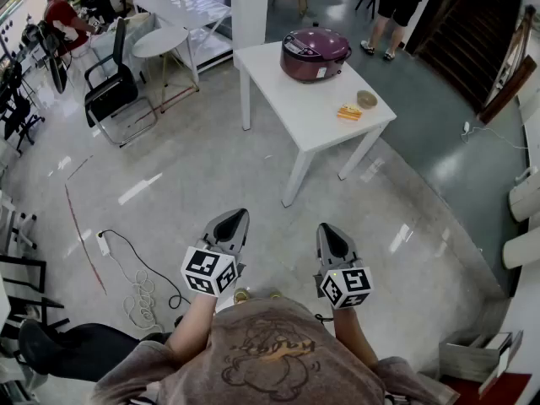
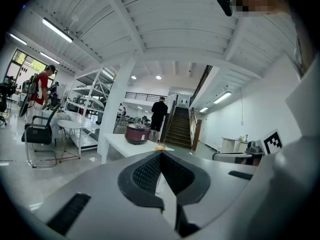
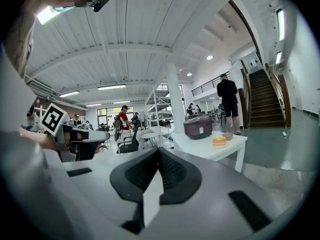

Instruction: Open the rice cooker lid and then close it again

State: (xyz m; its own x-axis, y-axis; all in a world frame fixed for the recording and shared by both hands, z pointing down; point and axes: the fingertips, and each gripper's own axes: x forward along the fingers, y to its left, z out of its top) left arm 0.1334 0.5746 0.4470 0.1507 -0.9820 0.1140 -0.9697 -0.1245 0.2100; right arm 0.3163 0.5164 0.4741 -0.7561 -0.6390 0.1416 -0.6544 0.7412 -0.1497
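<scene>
A maroon rice cooker [image 1: 315, 54] with its lid down stands at the far end of a white table [image 1: 287, 99]. Both grippers are held low over the floor, well short of the table. My left gripper [image 1: 239, 216] and my right gripper [image 1: 326, 229] point toward it, jaws together with nothing between them. In the left gripper view the cooker [image 2: 137, 133] is small and far beyond the shut left gripper [image 2: 161, 156]. From the right gripper view, the cooker [image 3: 198, 127] sits on the table [image 3: 220, 149], far past the shut right gripper [image 3: 159, 151].
An orange item [image 1: 348, 112] and a small bowl [image 1: 366, 99] lie on the table's near end. A person [image 1: 396, 7] stands behind the table by dark stairs [image 1: 472, 24]. A black chair [image 1: 114, 91] and round table [image 1: 160, 40] are at left; a cable [image 1: 135, 285] lies on the floor.
</scene>
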